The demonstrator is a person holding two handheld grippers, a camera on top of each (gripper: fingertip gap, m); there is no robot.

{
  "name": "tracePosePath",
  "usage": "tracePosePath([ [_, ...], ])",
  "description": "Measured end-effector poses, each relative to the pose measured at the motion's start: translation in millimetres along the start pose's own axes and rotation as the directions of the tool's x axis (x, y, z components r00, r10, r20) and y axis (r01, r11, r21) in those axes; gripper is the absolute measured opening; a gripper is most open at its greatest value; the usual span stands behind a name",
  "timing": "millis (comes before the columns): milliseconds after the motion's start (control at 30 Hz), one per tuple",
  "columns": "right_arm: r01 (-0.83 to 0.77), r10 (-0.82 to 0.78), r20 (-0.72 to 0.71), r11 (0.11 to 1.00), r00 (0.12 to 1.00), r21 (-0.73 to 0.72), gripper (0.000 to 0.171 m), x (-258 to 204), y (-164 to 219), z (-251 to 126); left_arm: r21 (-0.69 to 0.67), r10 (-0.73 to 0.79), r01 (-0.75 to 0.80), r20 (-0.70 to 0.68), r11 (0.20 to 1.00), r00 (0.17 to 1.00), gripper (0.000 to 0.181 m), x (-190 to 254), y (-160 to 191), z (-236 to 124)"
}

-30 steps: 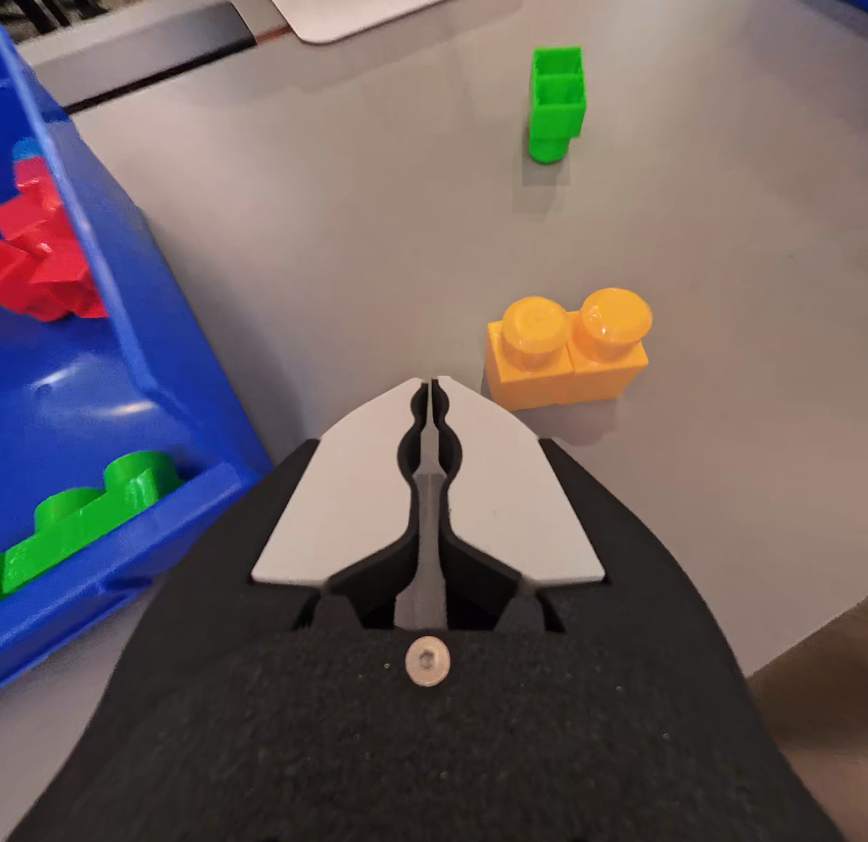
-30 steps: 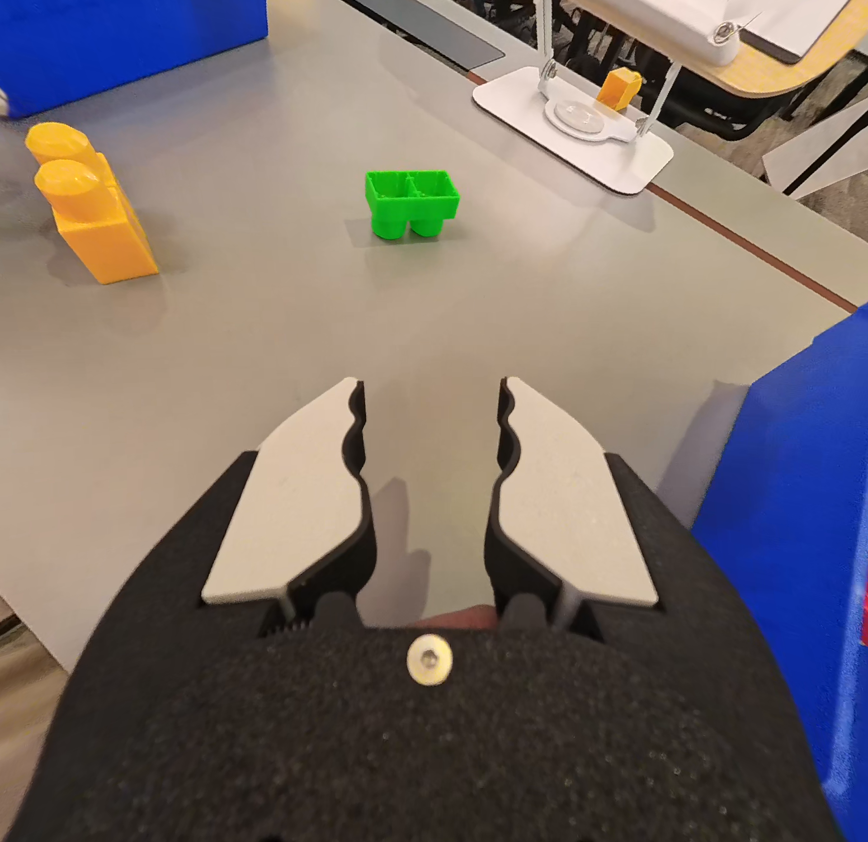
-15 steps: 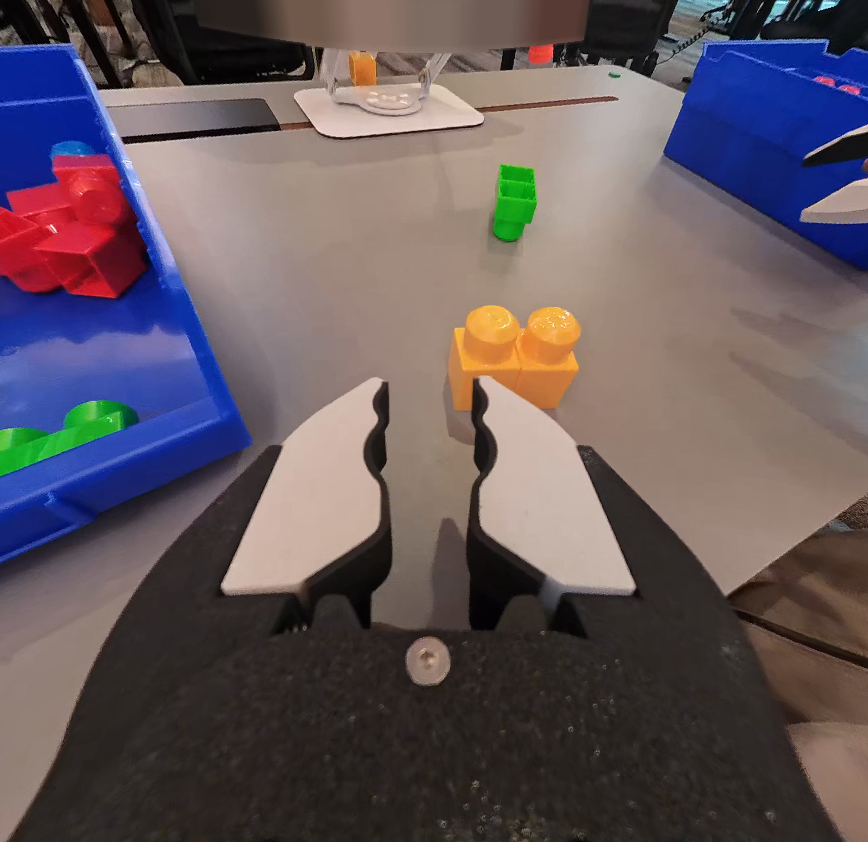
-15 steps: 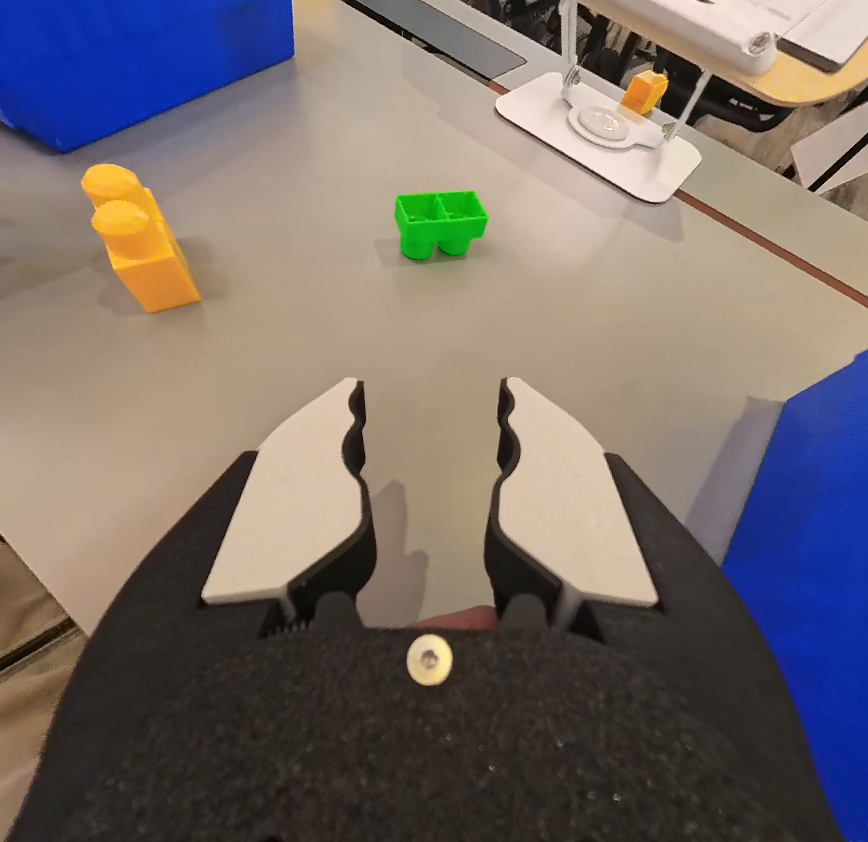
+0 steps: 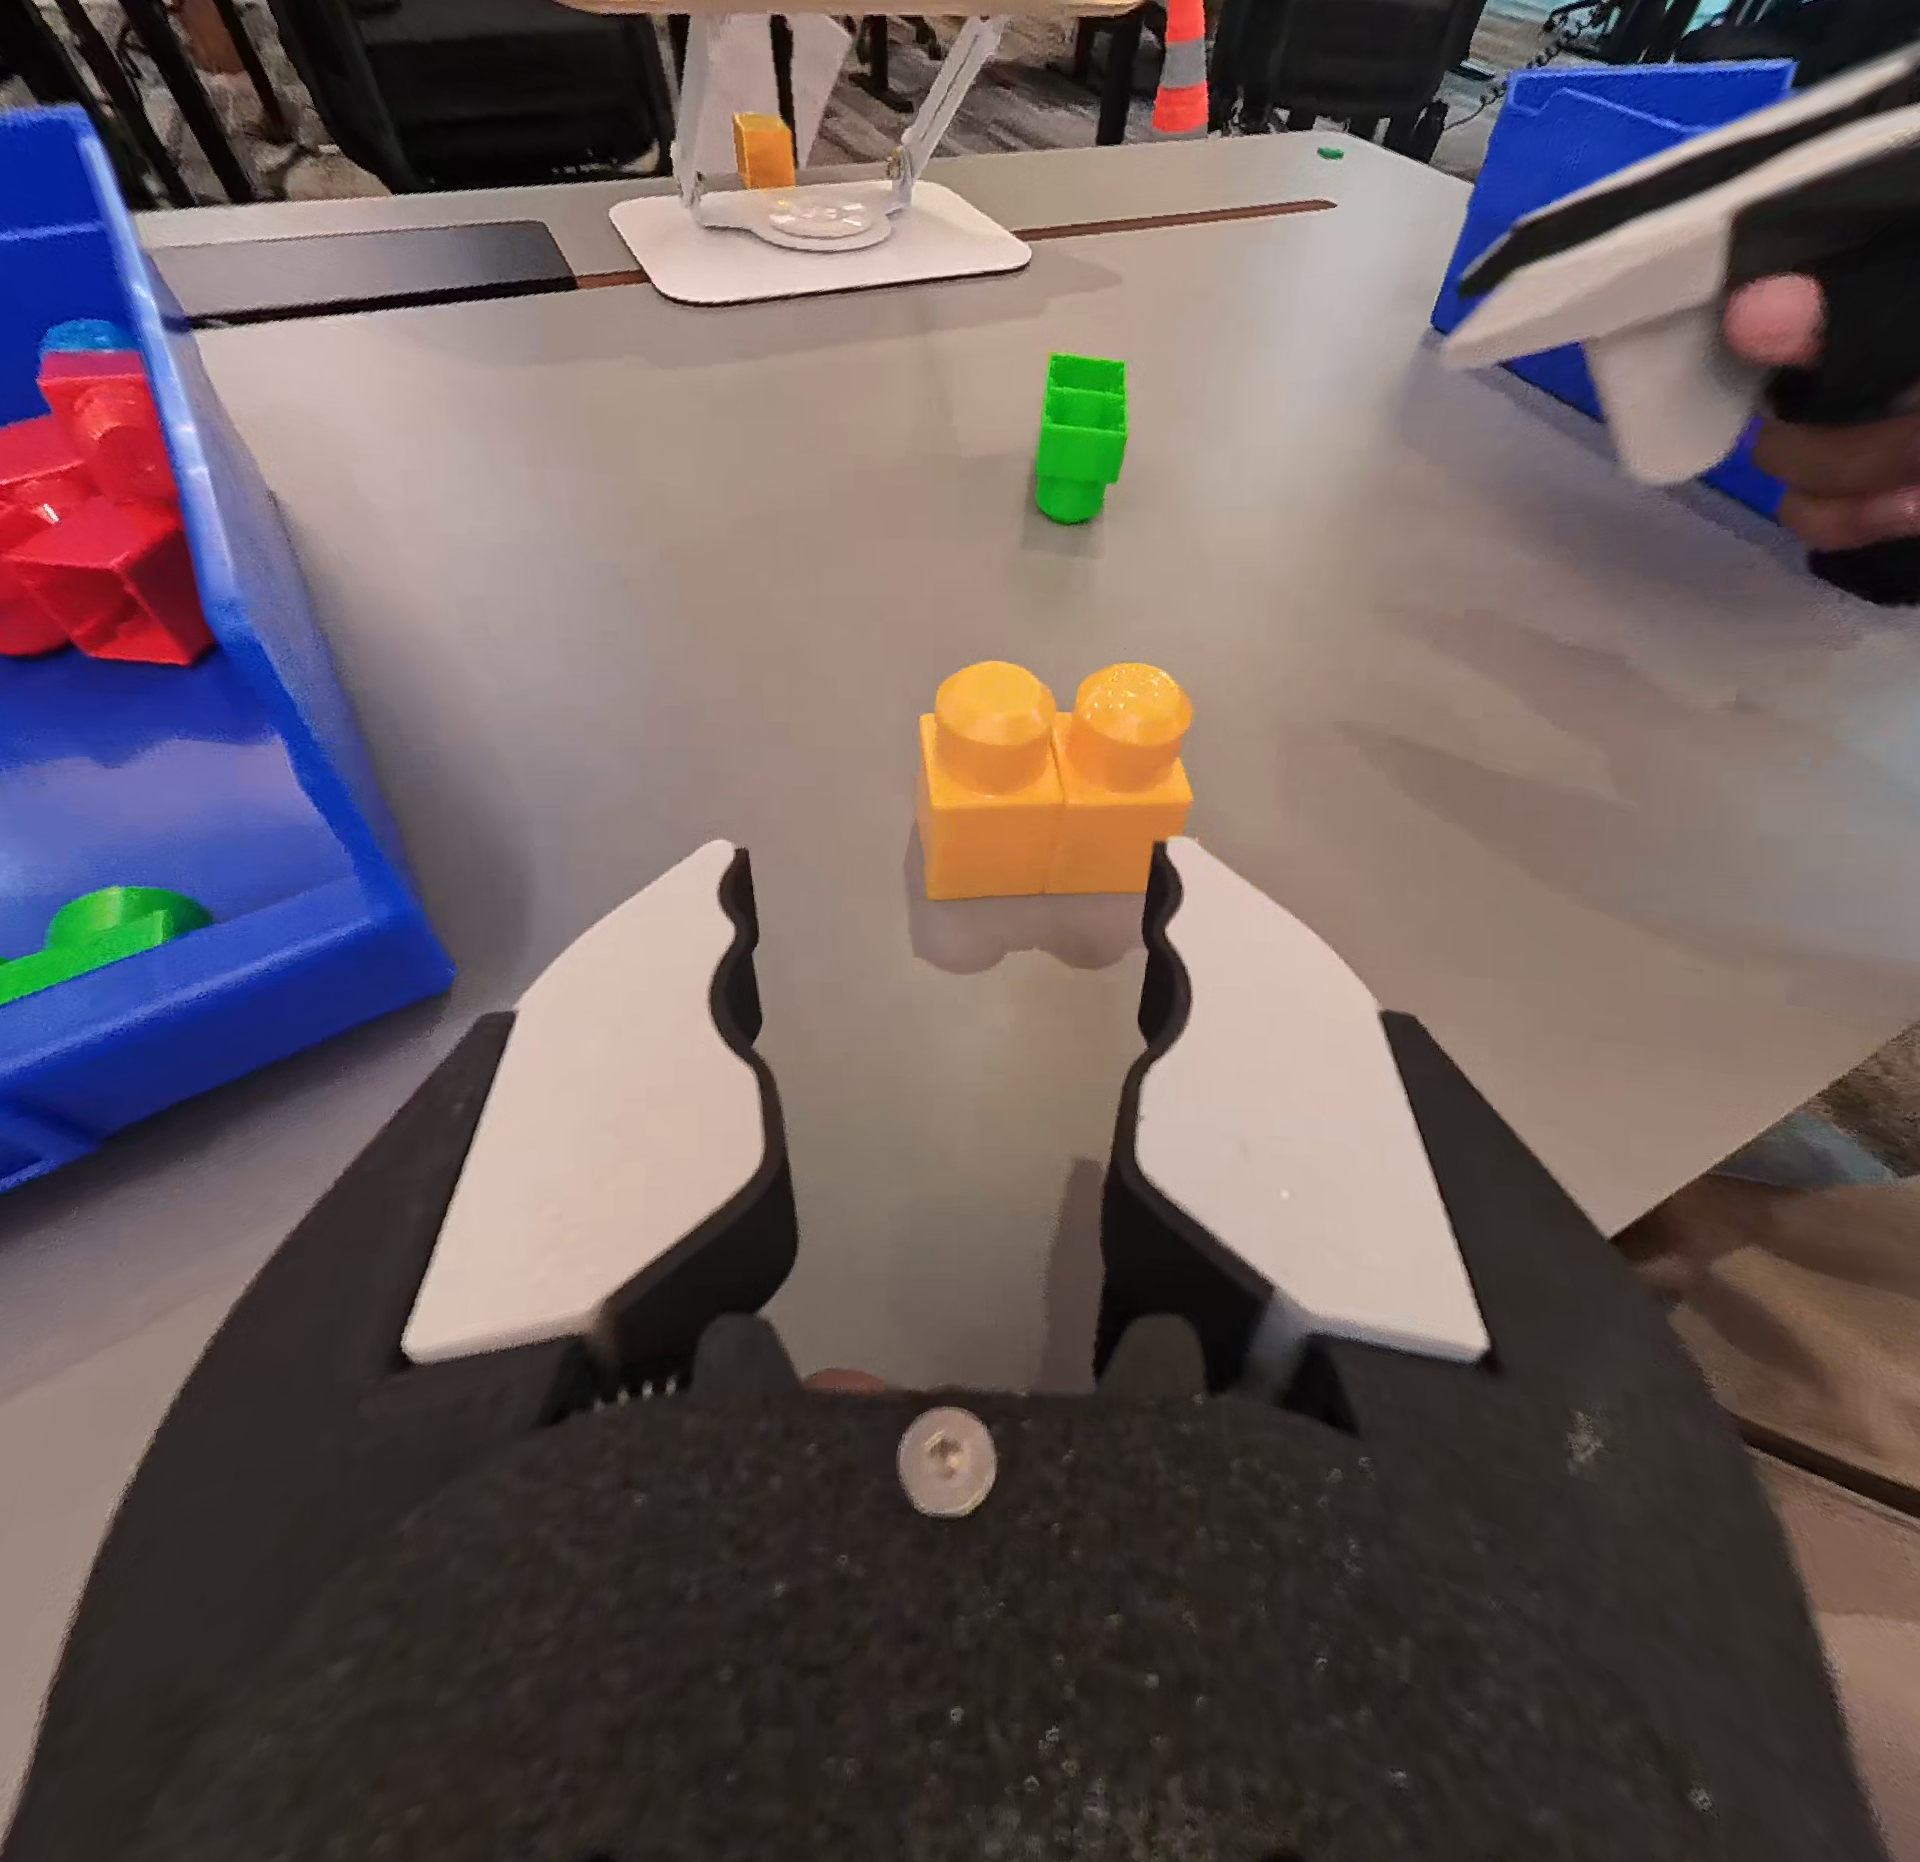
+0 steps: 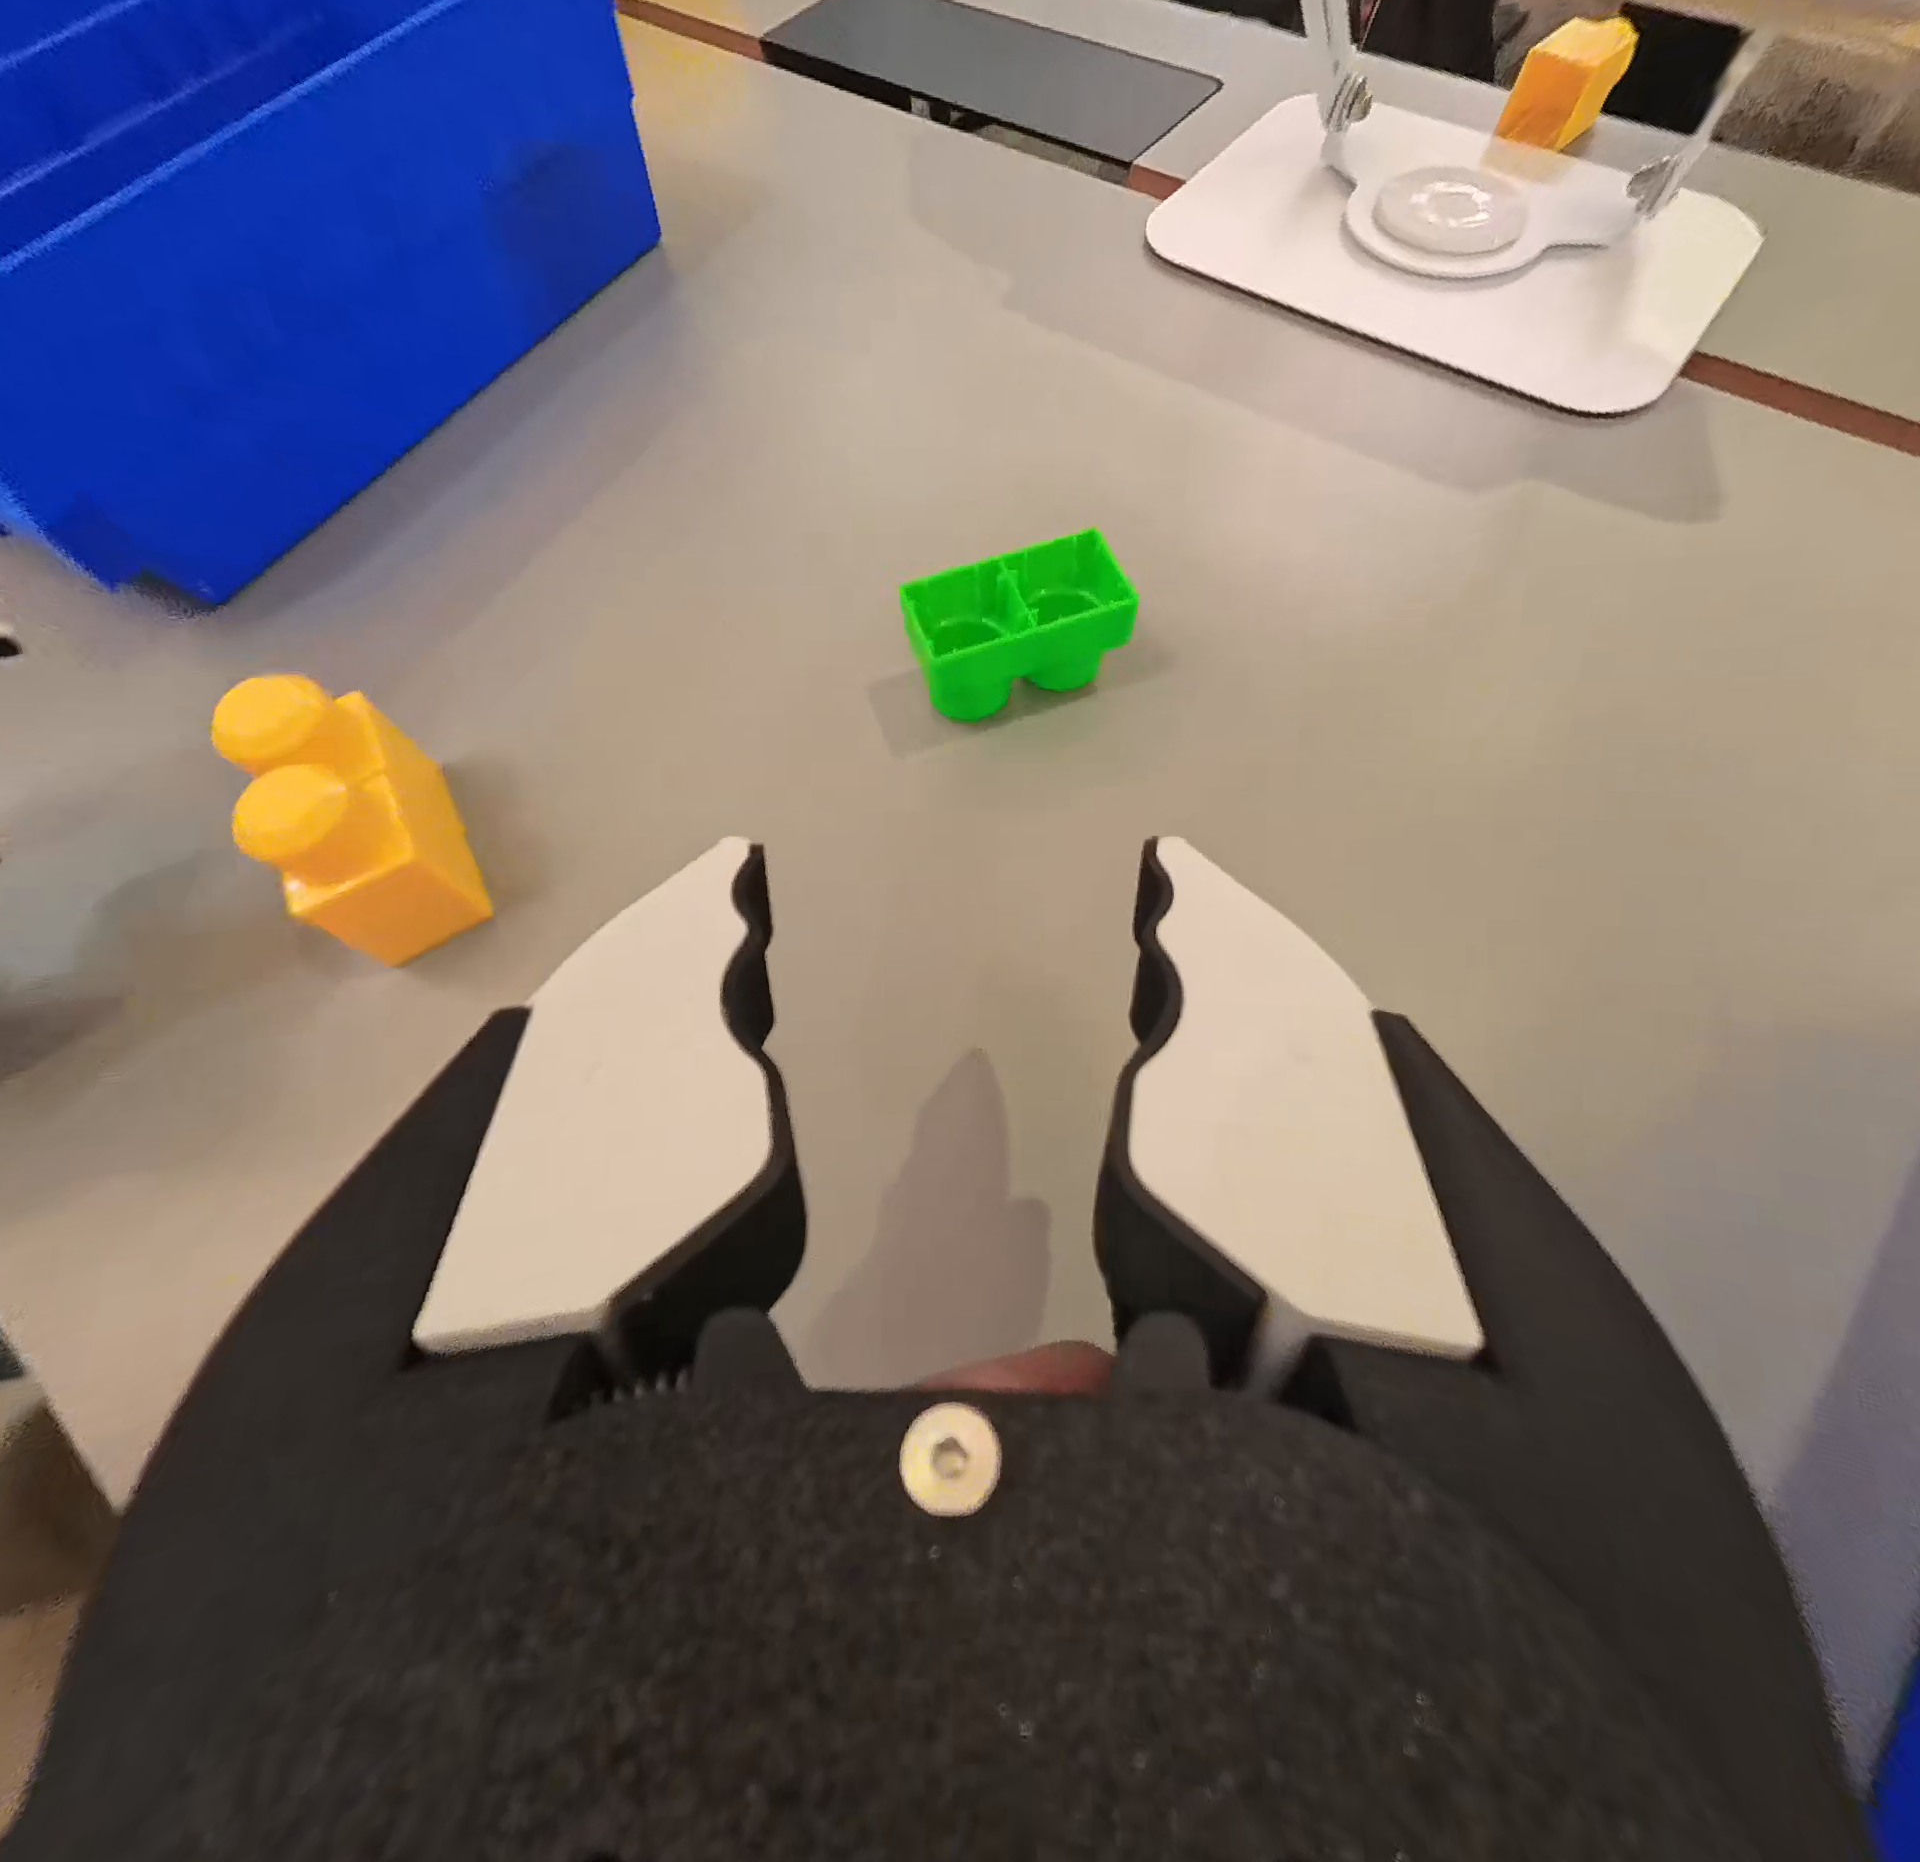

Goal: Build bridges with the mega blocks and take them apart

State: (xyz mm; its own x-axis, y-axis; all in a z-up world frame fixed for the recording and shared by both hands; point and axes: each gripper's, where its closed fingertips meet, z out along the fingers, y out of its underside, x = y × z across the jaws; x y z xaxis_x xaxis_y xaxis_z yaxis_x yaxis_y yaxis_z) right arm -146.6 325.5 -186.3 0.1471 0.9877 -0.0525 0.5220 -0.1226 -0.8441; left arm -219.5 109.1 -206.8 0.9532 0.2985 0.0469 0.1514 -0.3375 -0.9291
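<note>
An orange two-stud block [image 5: 1051,786] stands upright on the grey table [image 5: 644,586], just beyond my left gripper [image 5: 948,856], which is open and empty. It also shows in the right wrist view [image 6: 353,825] at the left. A green two-stud block [image 5: 1081,441] lies upside down farther back; it sits in the right wrist view [image 6: 1020,623] ahead of my right gripper [image 6: 951,856], which is open and empty. The right gripper also shows in the left wrist view [image 5: 1662,274] at the far right, above the table.
A blue bin [image 5: 312,877] at the left holds red blocks [image 5: 94,545] and a green block [image 5: 94,939]. Another blue bin [image 5: 1558,150] stands at the right. A white stand base [image 5: 821,243] with a small orange block [image 5: 764,150] sits at the table's back.
My left gripper has gone from shut to wide open and has pulled back and levelled out. My right gripper has moved forward toward the green block and opened a little wider.
</note>
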Motion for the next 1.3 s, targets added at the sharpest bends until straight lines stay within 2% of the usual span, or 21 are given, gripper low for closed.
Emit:
tracePosePath([
  [167, -0.065, 0.071, 0.057, 0.993, 0.996, -0.094, 0.068, 0, 1, 50, 0.039, 0.081, -0.082, 0.025, 0.996, 0.996, 0.068, 3, -8, -5],
  [333, -0.146, 0.165, 0.105, 0.975, 0.981, -0.168, 0.067, -4, 9, 92, 0.055, 0.058, -0.059, 0.008, 0.997, 0.998, 0.065, 5, -13, -9],
  [533, -0.076, 0.082, 0.025, 0.977, 0.996, -0.200, 0.061, 3, 12, 115, 0.050, 0.011, -0.011, -0.009, 0.999, 1.000, 0.062, -3, -9, -9],
  [667, -0.034, 0.035, 0.001, 0.981, 0.999, -0.193, 0.041, 6, 8, 121, 0.043, -0.013, 0.013, -0.010, 0.999, 1.000, 0.061, -10, -6, -9],
  [800, 0.019, -0.023, -0.019, 0.984, 1.000, -0.175, 0.002, 13, 4, 119, 0.034, -0.024, 0.025, -0.010, 0.999, 1.000, 0.060, -14, -4, -8],
  [900, 0.042, -0.047, -0.026, 0.982, 0.999, -0.182, 0.000, 21, 4, 114, 0.033, -0.027, 0.028, -0.014, 0.999, 1.000, 0.060, -15, -4, -7],
  [933, 0.043, -0.048, -0.023, 0.983, 0.999, -0.180, 0.002, 22, 3, 112, 0.029, -0.027, 0.028, -0.016, 0.999, 1.000, 0.060, -14, -3, -6],
  [1033, 0.041, -0.042, -0.006, 0.987, 0.999, -0.157, 0.036, 17, -2, 107, 0.019, -0.023, 0.023, -0.021, 1.000, 1.000, 0.059, -13, -1, -5],
  [1167, 0.083, -0.092, -0.044, 0.982, 0.995, -0.169, 0.061, 9, -5, 121, 0.014, -0.023, 0.023, -0.022, 1.000, 0.999, 0.058, -13, -1, -4],
  [1300, 0.051, -0.052, 0.004, 0.982, 0.999, -0.180, 0.069, -12, -7, 142, 0.017, -0.029, 0.030, -0.024, 0.999, 0.999, 0.057, -14, -1, -5],
])
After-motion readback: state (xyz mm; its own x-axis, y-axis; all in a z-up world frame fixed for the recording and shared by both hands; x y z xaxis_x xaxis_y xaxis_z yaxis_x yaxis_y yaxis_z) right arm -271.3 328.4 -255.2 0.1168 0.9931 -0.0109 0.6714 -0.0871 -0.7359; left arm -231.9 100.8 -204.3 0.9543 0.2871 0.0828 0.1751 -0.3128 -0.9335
